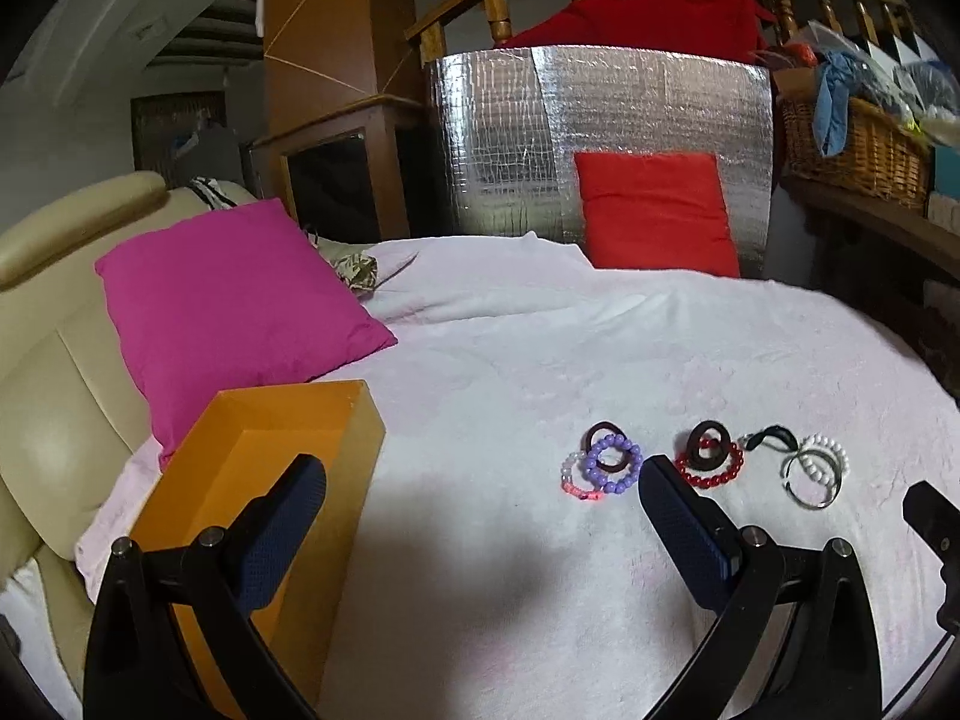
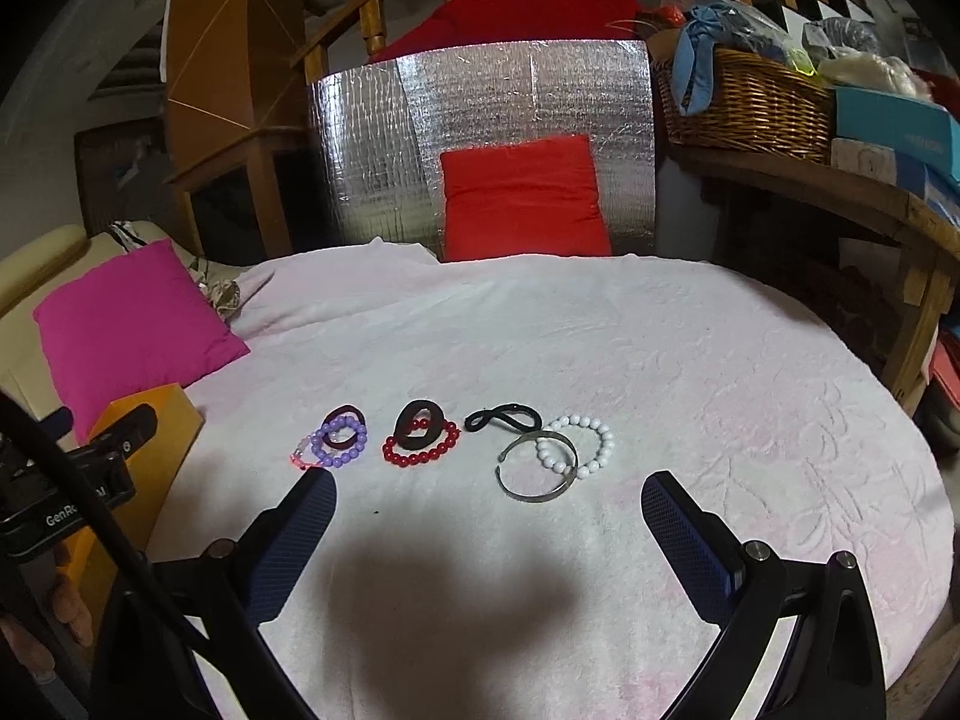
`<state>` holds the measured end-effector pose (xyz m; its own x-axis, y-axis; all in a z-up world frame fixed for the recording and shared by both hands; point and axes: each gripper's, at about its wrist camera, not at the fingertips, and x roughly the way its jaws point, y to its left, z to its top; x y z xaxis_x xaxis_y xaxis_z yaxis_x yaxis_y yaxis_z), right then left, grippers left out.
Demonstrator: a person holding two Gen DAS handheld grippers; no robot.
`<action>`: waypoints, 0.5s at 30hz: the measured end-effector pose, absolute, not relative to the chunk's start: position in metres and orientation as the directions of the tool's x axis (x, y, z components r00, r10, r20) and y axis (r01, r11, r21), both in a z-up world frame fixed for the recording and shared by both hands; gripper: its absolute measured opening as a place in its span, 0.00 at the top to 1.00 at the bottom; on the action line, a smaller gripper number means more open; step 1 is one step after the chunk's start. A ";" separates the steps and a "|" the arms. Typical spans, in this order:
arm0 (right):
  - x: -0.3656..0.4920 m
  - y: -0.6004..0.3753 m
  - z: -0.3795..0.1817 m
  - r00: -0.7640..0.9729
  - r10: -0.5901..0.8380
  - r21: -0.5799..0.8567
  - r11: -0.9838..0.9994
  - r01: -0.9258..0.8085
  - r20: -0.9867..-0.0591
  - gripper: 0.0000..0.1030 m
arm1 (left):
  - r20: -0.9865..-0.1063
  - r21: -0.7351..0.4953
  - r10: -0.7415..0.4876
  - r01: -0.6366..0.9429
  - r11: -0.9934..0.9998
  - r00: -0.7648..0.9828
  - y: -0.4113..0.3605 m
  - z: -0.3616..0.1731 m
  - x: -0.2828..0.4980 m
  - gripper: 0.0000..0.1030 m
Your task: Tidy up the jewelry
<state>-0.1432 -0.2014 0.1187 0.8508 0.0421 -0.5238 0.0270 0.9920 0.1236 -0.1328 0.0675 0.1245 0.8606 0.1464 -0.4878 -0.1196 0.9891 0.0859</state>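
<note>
**Pale pink blanket, jewelry in a row, box waiting at the left**

Pale pink blanket point(image 2: 660, 360) carries three clusters: purple beaded bracelet point(image 2: 339, 443), red beaded bracelet point(image 2: 420, 450), and silver metal cuff point(image 2: 537, 471) touching a white beaded bracelet point(image 2: 579, 444). Both the left gripper point(image 1: 483, 495) and the right gripper point(image 2: 489, 513) hover spread wide, holding nothing. A good first pick, I judge, is the cuff: straddle its rim and lift clear of the white beads. Only the left view shows the open orange cardboard box point(image 1: 252, 456) and its interior.

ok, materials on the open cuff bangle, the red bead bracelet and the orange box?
Cuff bangle: probably metal, a thin silvery band with a bright sheen. Red bead bracelet: glossy round beads, plastic or glass, can't tell which. Orange box: looks like matte cardboard, flat walls and no shine.
</note>
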 end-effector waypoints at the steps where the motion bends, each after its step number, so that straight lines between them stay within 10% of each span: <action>1: -0.143 -0.202 0.118 0.851 0.043 0.127 0.992 0.028 -0.523 0.00 | -0.495 0.080 0.145 -0.121 0.989 0.857 0.068 0.123 -0.132 0.00; 15: -0.139 -0.208 0.119 0.846 0.049 0.142 0.989 0.032 -0.531 0.00 | -0.517 0.094 0.130 -0.095 0.991 0.846 0.058 0.111 -0.121 0.00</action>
